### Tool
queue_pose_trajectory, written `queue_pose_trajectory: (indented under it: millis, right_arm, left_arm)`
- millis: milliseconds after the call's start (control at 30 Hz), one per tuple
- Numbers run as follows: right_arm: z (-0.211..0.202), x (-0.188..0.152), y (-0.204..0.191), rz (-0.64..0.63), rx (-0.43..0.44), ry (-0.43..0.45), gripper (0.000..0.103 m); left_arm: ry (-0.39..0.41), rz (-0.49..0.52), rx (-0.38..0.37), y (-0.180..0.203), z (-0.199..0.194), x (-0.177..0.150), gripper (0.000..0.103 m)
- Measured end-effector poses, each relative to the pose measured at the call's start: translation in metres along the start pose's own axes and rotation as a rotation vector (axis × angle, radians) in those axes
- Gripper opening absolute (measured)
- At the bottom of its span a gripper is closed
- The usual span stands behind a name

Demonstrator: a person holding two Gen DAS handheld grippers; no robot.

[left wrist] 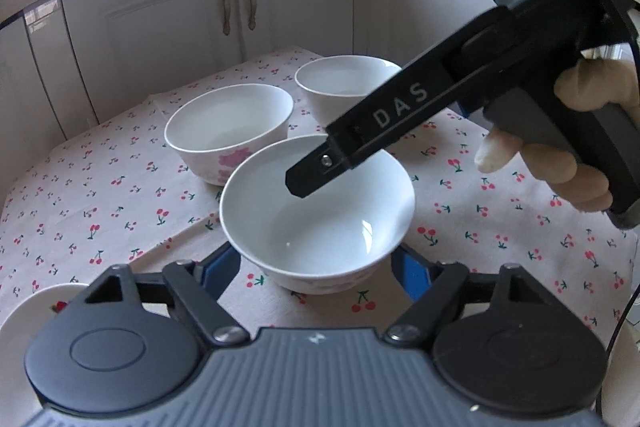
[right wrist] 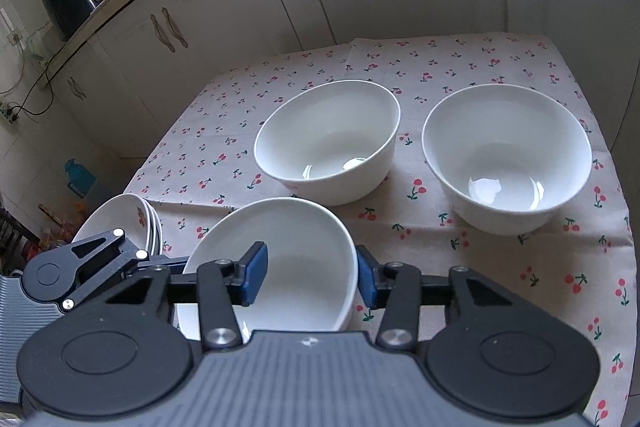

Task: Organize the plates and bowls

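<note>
Three white bowls stand on a cherry-print tablecloth (left wrist: 100,195). The nearest bowl (left wrist: 320,227) sits between the blue pads (left wrist: 412,271) of my left gripper (left wrist: 316,267), which lie against its lower sides. My right gripper (right wrist: 312,277) straddles the same bowl's (right wrist: 288,247) right rim. Its left pad (right wrist: 256,273) hangs inside the bowl, clear of the wall, and its right pad is just outside the wall. In the left wrist view one black finger (left wrist: 320,167) of that gripper reaches into the bowl. A pink-flowered bowl (left wrist: 228,131) and a plain bowl (left wrist: 344,83) stand behind.
A stack of white plates (right wrist: 136,215) sits at the table's left edge, beside the left gripper's linkage (right wrist: 92,259). The two other bowls (right wrist: 328,143) (right wrist: 508,159) stand side by side mid-table. White cabinets (left wrist: 180,19) close off the far side. A gloved hand (left wrist: 580,167) holds the right gripper.
</note>
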State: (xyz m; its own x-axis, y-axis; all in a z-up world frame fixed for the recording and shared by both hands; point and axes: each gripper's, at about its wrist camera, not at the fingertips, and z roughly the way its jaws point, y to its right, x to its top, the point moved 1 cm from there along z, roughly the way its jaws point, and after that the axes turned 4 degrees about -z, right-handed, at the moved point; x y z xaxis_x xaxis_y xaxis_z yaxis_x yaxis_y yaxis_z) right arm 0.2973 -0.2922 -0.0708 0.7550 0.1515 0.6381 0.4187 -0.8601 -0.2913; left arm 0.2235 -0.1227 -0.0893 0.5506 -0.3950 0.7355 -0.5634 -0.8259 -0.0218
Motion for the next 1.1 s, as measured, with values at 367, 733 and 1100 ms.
queue_pose_trajectory:
  millis: [367, 733, 1100]
  right_arm:
    - [-0.014, -0.003, -0.007, 0.011, -0.020, -0.006, 0.052]
    - [-0.046, -0.032, -0.037, -0.004, -0.018, -0.038, 0.052]
    - [-0.050, -0.056, -0.057, -0.003, -0.004, -0.074, 0.052]
  left_arm:
    - [0.002, 0.028, -0.023, 0.005, -0.011, 0.004, 0.082]
    - [-0.015, 0.051, -0.065, 0.020, -0.049, -0.018, 0.082]
    - [-0.042, 0.041, -0.077, 0.025, -0.068, -0.042, 0.082]
